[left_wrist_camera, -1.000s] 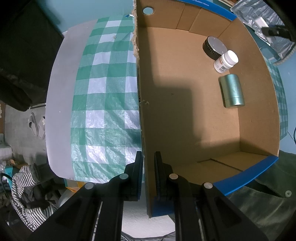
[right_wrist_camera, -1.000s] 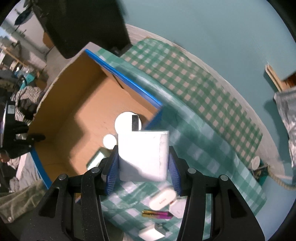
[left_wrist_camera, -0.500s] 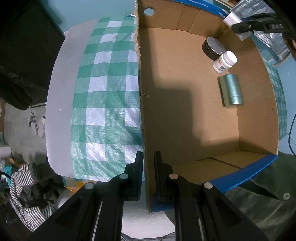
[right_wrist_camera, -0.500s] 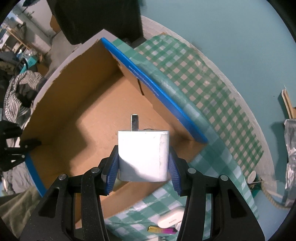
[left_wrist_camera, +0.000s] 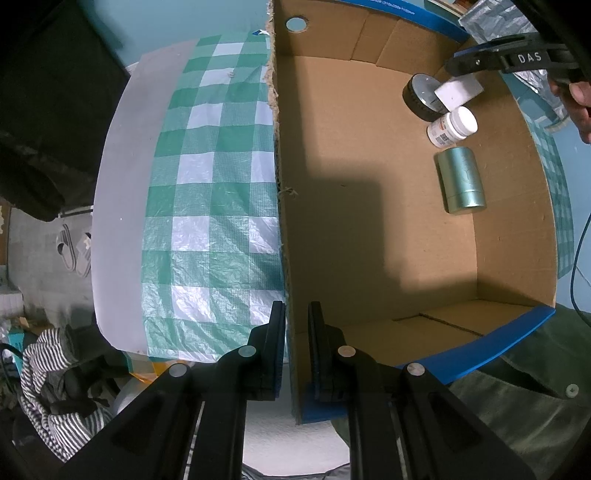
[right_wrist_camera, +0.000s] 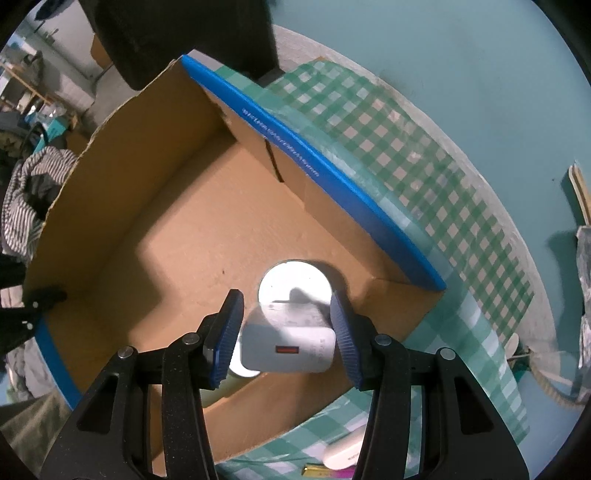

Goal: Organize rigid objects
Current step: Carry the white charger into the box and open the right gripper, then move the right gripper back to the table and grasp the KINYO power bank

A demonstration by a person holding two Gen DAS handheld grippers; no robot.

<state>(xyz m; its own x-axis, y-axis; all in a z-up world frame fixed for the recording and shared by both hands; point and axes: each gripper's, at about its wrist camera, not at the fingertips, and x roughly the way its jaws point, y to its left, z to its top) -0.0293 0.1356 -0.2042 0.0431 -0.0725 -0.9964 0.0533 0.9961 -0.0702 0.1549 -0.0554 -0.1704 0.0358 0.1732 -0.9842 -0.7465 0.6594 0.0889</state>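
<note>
A cardboard box [left_wrist_camera: 369,221] with blue outer sides lies open on a green checked cloth. My left gripper [left_wrist_camera: 296,328] is shut on its near wall. Inside sit a black round tin [left_wrist_camera: 419,96], a white pill bottle [left_wrist_camera: 452,127] and a teal metal can [left_wrist_camera: 461,181]. My right gripper [right_wrist_camera: 287,334] is open over the box's corner. A white charger block [right_wrist_camera: 290,347] sits loose between its spread fingers, tipped, over the round tin's pale lid [right_wrist_camera: 293,284]. It also shows in the left wrist view [left_wrist_camera: 460,92] under the right gripper [left_wrist_camera: 509,61].
On the cloth by the box's near side lie a white case [right_wrist_camera: 341,456] and a shiny pink-gold stick [right_wrist_camera: 325,472]. A foil bag [left_wrist_camera: 491,14] lies beyond the box. Striped clothing [left_wrist_camera: 48,369] and slippers [left_wrist_camera: 74,251] lie on the floor.
My right gripper carried the charger over the box wall and down inside, then opened; the charger has tipped free between the fingers. My left gripper has kept its hold on the box wall.
</note>
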